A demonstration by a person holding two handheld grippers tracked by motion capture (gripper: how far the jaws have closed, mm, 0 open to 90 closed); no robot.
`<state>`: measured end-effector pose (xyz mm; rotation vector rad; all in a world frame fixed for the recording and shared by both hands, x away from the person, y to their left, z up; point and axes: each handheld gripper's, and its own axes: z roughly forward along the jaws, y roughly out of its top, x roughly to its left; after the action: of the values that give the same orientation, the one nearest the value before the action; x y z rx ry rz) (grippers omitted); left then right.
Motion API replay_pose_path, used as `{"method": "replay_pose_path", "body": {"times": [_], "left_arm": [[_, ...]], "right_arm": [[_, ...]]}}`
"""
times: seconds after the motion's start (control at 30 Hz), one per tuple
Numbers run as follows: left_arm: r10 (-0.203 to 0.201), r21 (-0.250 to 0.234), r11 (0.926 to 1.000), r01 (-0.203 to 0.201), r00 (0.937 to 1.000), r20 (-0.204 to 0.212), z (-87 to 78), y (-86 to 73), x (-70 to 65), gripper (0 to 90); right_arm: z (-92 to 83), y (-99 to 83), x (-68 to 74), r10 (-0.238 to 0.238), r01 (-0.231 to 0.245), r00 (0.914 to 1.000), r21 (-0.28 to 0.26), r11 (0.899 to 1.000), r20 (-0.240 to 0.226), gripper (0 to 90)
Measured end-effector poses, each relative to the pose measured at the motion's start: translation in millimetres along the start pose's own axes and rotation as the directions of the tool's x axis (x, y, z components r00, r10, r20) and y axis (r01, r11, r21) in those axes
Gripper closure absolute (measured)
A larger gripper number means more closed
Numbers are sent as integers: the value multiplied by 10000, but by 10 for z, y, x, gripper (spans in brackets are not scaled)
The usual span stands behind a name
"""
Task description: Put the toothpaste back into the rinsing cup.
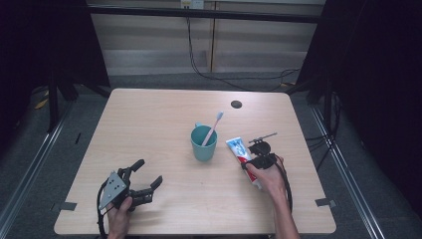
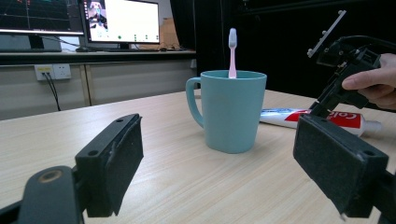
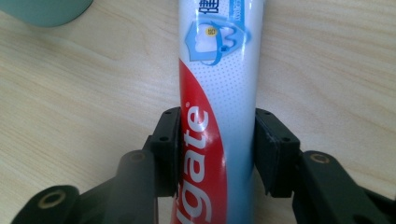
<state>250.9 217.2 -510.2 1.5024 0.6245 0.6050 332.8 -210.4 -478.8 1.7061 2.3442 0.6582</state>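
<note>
A white, red and blue toothpaste tube lies flat on the wooden table, just right of a teal mug. A pink toothbrush stands in the mug. My right gripper comes down over the tube, with both pads against its sides at the red part. My left gripper rests low near the front left of the table, open and holding nothing, its jaws facing the mug. In the left gripper view the right gripper and its hand sit over the tube.
A small black round hole marks the tabletop behind the mug. Dark frame legs and cables lie on the floor beyond the far edge. Monitors stand on a bench behind the table.
</note>
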Motion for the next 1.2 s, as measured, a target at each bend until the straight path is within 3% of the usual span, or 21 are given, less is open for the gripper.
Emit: {"method": "replay_pose_path", "body": {"times": [0.13, 0.33, 0.67, 0.83, 1.03, 1.2], "left_arm": [[45, 33, 10000, -45, 10000, 14, -2, 0, 3, 159], [10, 12, 10000, -10, 10000, -9, 0, 0, 1, 159], [3, 7, 10000, -3, 10000, -8, 0, 0, 0, 159], [47, 35, 10000, -47, 10000, 7, -3, 1, 3, 159], [1, 1, 10000, -1, 10000, -11, 0, 0, 0, 159], [47, 31, 10000, -47, 10000, 7, -3, 0, 3, 159]], "right_arm": [[-5, 27, 24, -96, 94, 9999, 213, 9997, 89, 627], [-30, 50, 23, 229, -232, 9997, 344, 9991, 94, 680], [-51, 58, -29, 302, -287, 9989, 421, 9987, -347, 709], [-56, 118, -47, 125, -75, 9988, 1030, 9947, -480, 706], [-49, 163, -33, -234, 284, 9990, 1338, 9906, -388, 704], [-27, 252, -5, -662, 699, 9975, 2015, 9770, -251, 696]]}}
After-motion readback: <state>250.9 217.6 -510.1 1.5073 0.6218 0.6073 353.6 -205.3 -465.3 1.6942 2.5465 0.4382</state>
